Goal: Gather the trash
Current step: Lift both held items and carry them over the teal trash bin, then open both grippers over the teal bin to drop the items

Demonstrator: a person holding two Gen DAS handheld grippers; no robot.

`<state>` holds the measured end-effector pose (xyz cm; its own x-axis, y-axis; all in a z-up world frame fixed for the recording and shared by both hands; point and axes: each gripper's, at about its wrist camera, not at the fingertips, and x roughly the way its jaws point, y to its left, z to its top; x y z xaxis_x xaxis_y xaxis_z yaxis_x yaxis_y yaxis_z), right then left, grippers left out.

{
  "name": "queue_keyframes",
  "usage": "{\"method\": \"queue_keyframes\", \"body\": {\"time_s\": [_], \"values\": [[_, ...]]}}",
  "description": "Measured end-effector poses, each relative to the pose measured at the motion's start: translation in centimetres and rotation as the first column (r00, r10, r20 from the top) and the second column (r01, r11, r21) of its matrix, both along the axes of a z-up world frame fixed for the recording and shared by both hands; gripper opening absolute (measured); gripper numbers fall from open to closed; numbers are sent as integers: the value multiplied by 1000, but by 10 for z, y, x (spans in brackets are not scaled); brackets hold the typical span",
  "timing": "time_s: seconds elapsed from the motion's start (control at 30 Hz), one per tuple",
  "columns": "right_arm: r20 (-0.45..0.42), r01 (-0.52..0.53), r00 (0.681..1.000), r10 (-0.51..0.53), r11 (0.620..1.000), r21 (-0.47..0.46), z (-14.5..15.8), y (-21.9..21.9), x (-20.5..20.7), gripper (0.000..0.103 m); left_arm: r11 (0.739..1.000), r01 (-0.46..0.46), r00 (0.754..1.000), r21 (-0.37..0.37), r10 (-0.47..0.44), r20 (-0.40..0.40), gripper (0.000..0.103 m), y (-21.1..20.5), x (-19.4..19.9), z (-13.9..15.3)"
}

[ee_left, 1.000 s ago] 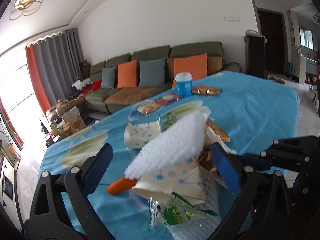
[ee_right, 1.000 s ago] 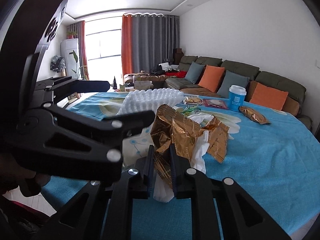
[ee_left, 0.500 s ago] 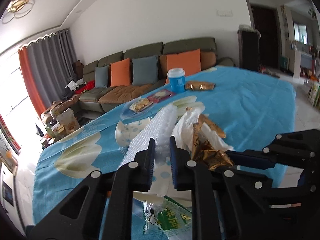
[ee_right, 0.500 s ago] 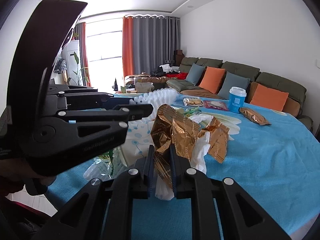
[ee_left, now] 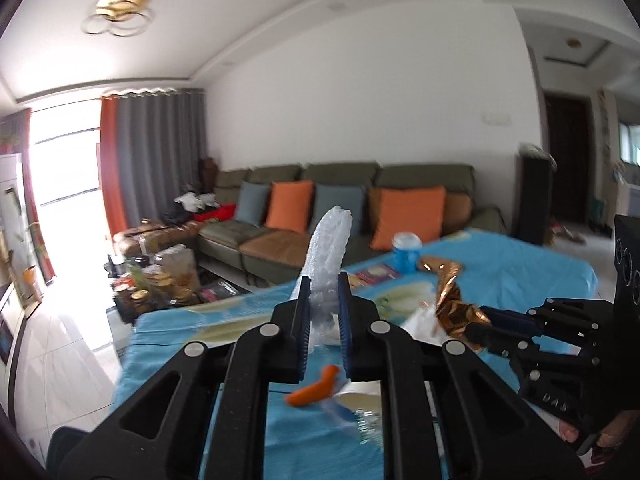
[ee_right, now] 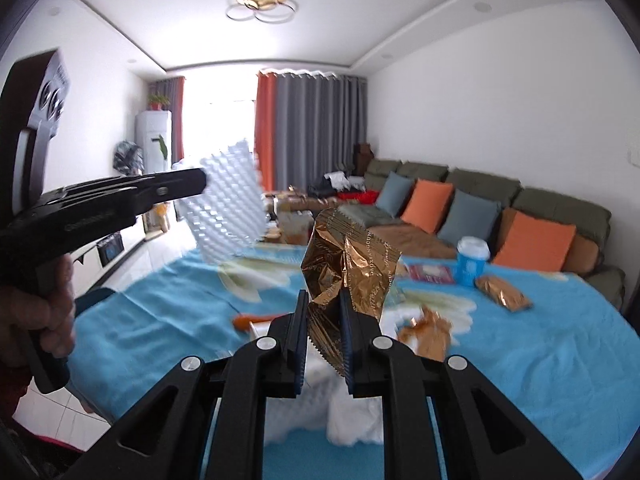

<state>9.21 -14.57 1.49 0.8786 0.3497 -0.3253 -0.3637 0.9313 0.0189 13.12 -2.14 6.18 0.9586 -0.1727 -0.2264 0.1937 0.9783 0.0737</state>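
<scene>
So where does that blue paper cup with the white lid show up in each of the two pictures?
Left wrist view: the blue cup stands right of centre, at the table's far edge, in front of the orange cushion.
Right wrist view: the blue cup stands at mid-right, beside a gold snack packet lying on the cloth.
Shared landmark: the sofa's orange cushion just behind the cup.

Each camera sits just behind its own gripper and looks forward along the fingers, slightly downward, close above the table (ee_left: 520,272). The left wrist view faces across the table toward the sofa (ee_left: 340,184) and the far wall, with the right gripper (ee_left: 476,326) entering from its right side. The right wrist view faces the curtains (ee_right: 312,128), with the left gripper (ee_right: 200,184) at its left. Both share the table, the sofa and the blue cup (ee_right: 472,260).
</scene>
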Motion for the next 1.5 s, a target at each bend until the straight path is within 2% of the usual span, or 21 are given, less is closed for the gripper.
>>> {"method": "queue_keyframes", "body": {"time_s": [0.2,0.33,0.43,0.53,0.7,0.8,0.87,0.97,1.13,1.17,1.3,1.37,1.5], "values": [[46,-153,987,151,987,43,26,32,8,13,985,-164,986,-60,166,26,13,67,-43,11],[29,-285,959,283,956,69,36,67,17,13,947,-309,950,-86,311,7,13,117,-74,6],[-9,-387,921,389,918,86,40,99,30,13,913,-396,918,-96,396,-16,13,151,-95,2],[-37,-466,881,471,879,99,43,132,39,13,870,-482,876,-106,481,-38,13,186,-118,-3],[-100,-593,790,605,796,123,43,195,48,13,803,-580,814,-135,573,-90,13,241,-153,-14],[-173,-656,713,679,734,174,40,236,54,13,770,-614,789,-171,600,-133,13,272,-171,-23],[-206,-678,681,702,712,185,36,256,55,13,747,-635,772,-196,611,-175,13,291,-179,-32],[-294,-715,599,745,663,223,24,292,62,13,717,-661,749,-221,619,-235,13,317,-187,-50],[-410,-731,502,762,627,270,3,333,69,14,674,-688,724,-271,606,-331,13,356,-183,-86],[-437,-731,476,763,620,285,-3,342,71,14,667,-690,721,-280,599,-349,13,346,-167,-96],[-521,-720,419,744,622,308,-25,367,78,14,635,-714,694,-294,590,-413,15,352,-153,-125],[-558,-719,401,726,627,299,-35,379,79,14,621,-725,681,-299,581,-445,15,357,-149,-139],[-609,-722,388,692,638,266,-52,395,82,17,592,-748,653,-299,575,-493,17,362,-133,-161]]}}
